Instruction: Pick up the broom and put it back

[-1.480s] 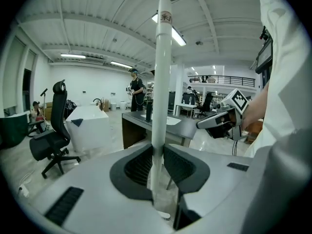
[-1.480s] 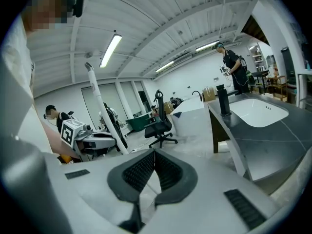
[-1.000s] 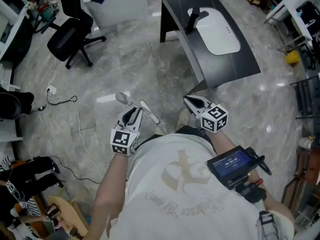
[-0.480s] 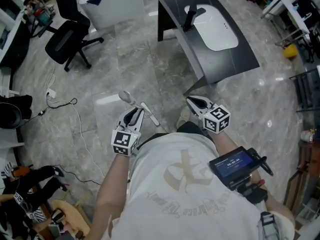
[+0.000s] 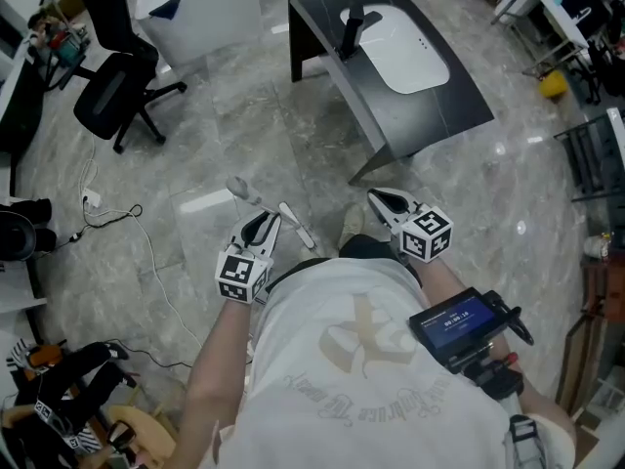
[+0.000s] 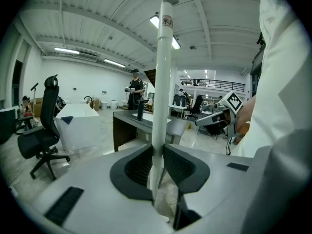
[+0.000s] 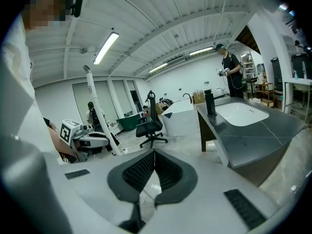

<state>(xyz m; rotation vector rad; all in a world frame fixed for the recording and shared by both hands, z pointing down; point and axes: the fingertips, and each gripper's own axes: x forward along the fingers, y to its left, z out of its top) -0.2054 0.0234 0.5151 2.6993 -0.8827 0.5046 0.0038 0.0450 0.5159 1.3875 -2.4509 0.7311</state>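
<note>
Standing upright, the broom (image 6: 162, 82) is gripped by its white handle in the left gripper (image 6: 157, 149), whose dark ribbed pads are pressed on the pole from both sides. The handle rises well above the jaws to a grey cap, and it is also seen from the right gripper view as a slightly tilted white pole beside the person's left arm. The brush end is not made out in any view, so it cannot be told whether it rests on the floor or hangs clear of it. The right gripper (image 7: 152, 153) is held out in front of the body, apart from the broom, with its jaws closed together on nothing.

Around the person, a grey tiled floor (image 5: 244, 135) is seen, with a dark table (image 5: 449, 106) bearing a white basin (image 5: 395, 52) just ahead, an office chair (image 5: 107, 110) to the left and a loose cable (image 5: 146, 233) trailing on the tiles.

The pick-up is judged to be done, and the carrying step is judged to be in hand. The place where the broom belongs is not shown. For the next move, the pole should be kept vertical and clear of the table edge and the cable. Once that place is reached, the brush end should be set down and the handle leaned or docked before the left jaws are opened. The right gripper could be used to steady the handle.
</note>
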